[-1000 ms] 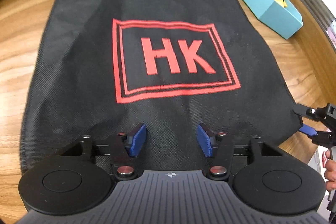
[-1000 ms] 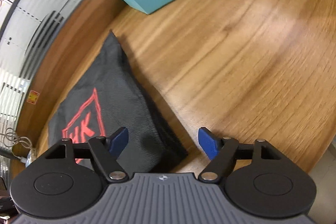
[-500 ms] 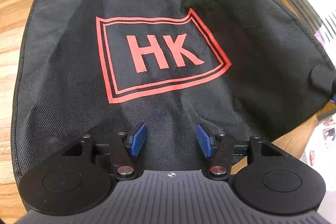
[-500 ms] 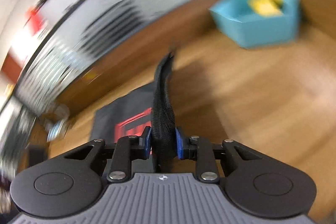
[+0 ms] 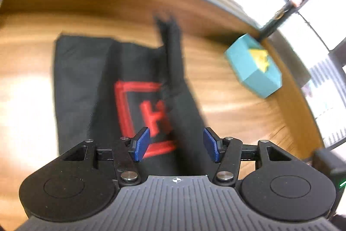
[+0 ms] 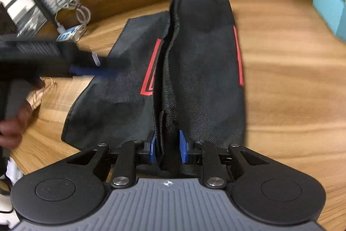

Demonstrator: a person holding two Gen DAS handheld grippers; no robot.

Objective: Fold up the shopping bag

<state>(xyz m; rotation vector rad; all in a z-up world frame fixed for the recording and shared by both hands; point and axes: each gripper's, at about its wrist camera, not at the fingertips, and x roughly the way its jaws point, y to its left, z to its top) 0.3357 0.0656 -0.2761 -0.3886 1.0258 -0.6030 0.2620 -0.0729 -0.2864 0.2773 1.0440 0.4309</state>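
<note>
On the wooden table lies the black shopping bag, a woven non-woven fabric with a coarse weave and a red printed frame. Its right edge is raised and doubled over toward the left half, so a long ridge runs straight away from the right gripper. That gripper's blue pads are clamped on the bag's near edge, with layered hems and what looks like a strap end between them. The left gripper hovers just over the flat left half, jaws wide and gripping nothing; in the right view it reaches in from the side, a hand behind it. I'd judge the fold turns on carrying the held edge leftward across that long axis, the right gripper being the one engaged. A teal box stands well apart.
</note>
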